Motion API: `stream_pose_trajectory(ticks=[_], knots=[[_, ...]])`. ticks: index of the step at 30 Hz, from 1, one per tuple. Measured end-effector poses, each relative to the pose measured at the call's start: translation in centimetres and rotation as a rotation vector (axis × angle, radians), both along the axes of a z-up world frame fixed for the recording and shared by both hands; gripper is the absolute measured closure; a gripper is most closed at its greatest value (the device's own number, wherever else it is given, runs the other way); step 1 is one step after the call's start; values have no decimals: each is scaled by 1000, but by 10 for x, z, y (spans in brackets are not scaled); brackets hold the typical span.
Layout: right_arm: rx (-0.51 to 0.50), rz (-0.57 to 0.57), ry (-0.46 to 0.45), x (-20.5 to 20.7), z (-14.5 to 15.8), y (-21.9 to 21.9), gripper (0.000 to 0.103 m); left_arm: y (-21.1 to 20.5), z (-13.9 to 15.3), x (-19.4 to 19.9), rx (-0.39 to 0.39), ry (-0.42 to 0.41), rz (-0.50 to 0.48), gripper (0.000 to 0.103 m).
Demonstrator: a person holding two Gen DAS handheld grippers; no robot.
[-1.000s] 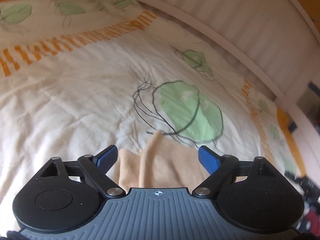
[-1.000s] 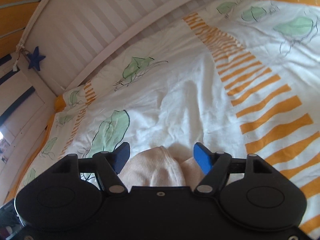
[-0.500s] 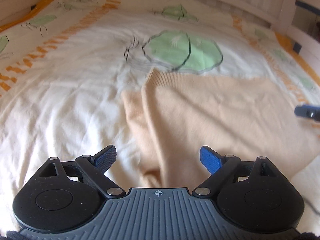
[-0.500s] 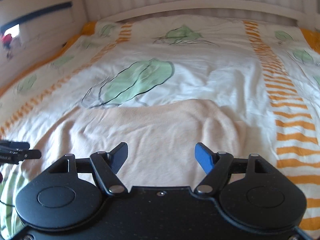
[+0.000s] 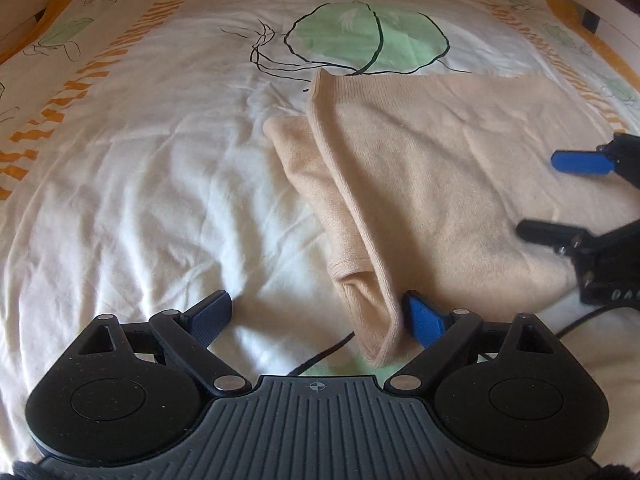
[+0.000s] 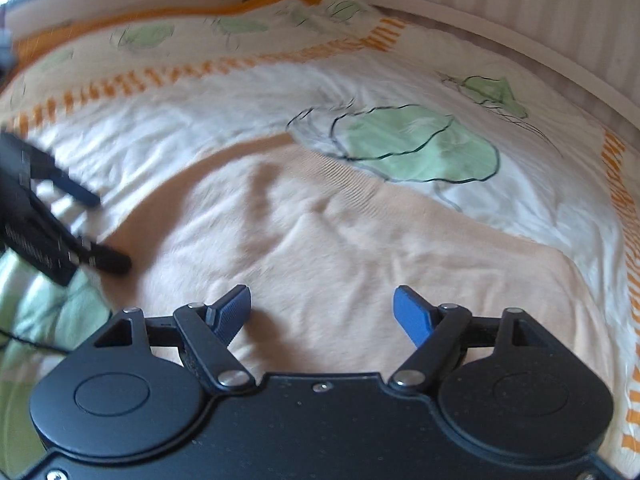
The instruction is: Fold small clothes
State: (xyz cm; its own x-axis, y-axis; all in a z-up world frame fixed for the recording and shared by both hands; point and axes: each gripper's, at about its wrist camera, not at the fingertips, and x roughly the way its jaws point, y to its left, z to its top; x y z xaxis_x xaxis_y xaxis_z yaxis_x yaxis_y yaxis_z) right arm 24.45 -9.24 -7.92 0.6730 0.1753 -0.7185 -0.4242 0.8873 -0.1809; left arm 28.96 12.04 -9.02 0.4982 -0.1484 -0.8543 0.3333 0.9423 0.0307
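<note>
Left tool (image 5: 316,316) had its two blue-padded fingers spread wide and held nothing; a folded end of the peach knit garment (image 5: 440,168) lay between them, close against the inner face of the right-hand finger (image 5: 424,320). Right tool (image 6: 322,314) was likewise spread, its two fingers apart and clear of any grip, positioned directly over the garment.

Item count: two tools, one garment, one cable. In the left wrist view the right tool (image 5: 584,196) also appeared at the right edge, over the garment's right portion. In the right wrist view the left tool (image 6: 52,224) appeared at the left edge, blurred.

Garment position: it lay spread on the bed cover (image 5: 152,168), right of centre in the left wrist view. One long strip (image 5: 344,184) of it was folded over along the left side, with a second layer showing beneath it. Its far edge touched the large green leaf print (image 5: 360,36).

One thin dark cable (image 5: 320,356) lay on the cover near the left tool.

Surface: a bed with a wrinkled white cover printed with green leaves outlined in black and bands of orange dashes (image 6: 168,76). Room: a white slatted panel (image 6: 520,4) bordered the bed on the far side in the right wrist view.
</note>
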Motion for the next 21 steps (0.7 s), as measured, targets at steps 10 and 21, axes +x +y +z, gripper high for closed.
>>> stream_pose_trajectory(ticks=[10,21], knots=[[111,105,-41,-25,11,9,22,25,33,5,-171,-111,112,11],[340,-242,123,87,-5,-68,20,16,20,11,-357,-8,107,11]])
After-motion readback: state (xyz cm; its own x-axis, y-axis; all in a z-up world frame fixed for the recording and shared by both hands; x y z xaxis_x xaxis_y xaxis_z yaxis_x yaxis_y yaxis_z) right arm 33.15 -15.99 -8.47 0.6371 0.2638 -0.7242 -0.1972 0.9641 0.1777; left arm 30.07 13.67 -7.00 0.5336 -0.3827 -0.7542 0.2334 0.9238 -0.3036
